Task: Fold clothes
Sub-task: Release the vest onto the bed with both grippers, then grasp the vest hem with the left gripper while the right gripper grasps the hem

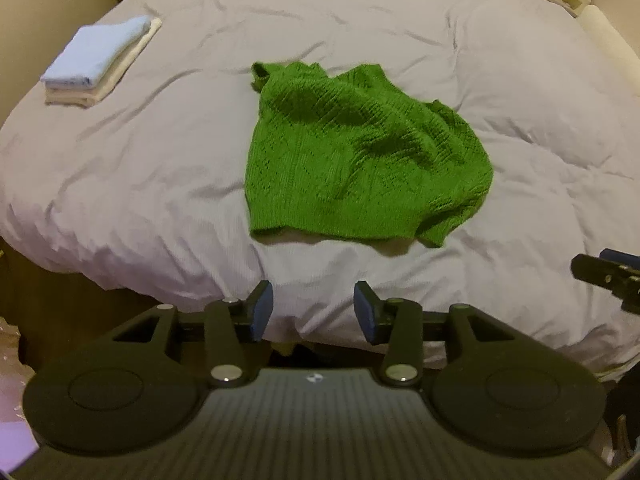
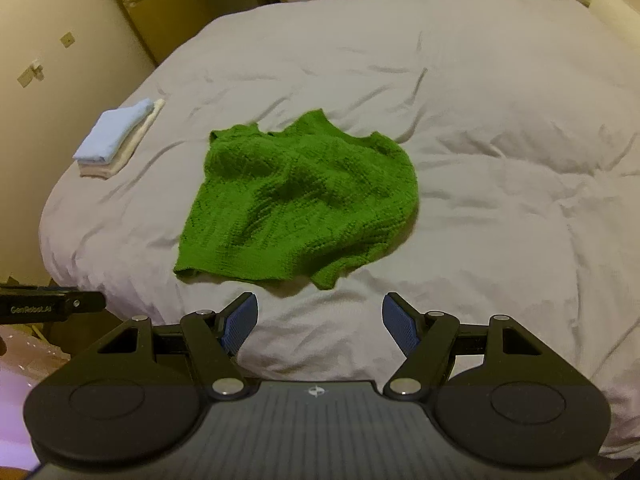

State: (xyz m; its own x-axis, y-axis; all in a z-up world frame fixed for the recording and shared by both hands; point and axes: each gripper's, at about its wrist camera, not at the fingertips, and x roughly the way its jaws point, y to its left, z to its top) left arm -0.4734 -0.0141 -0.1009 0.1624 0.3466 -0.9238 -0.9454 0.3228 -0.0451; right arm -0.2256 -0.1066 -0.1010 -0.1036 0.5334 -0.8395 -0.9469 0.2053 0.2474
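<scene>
So there's a green knit sweater (image 1: 360, 152) lying crumpled in the middle of the bed (image 1: 520, 100), nearer the near edge than the far one. It's an open, lacy knit with little holes in a pattern, and a ribbed hem runs along its near edge. The body is bunched into soft humps, with one corner flopped over at the near right. The bed is covered in a pale grey duvet, puffy and full of creases.

Over at the far left of the bed sits a small stack of folded cloths (image 1: 100, 64), well apart from the sweater: a light blue one on top of a cream one, edges squared up neatly.

Both tongs hang over the near edge of the bed, not touching any fabric. The left tongs (image 1: 314, 312) are parted with nothing between them, and the blue pads (image 1: 262, 312) look rubbery. The right tongs (image 2: 318, 322) are spread wider, also empty, and their blue pads (image 2: 400, 324) show a fine ribbed texture. Both bodies are matte black plastic with round silver pivot pins. In the right wrist view the side of the left tool pokes in at the left edge, with white lettering that looks like "GenRobot.AI", though it's blurry.

Cream wardrobe doors (image 2: 80, 40) with metal handles stand past the bed on the left.
</scene>
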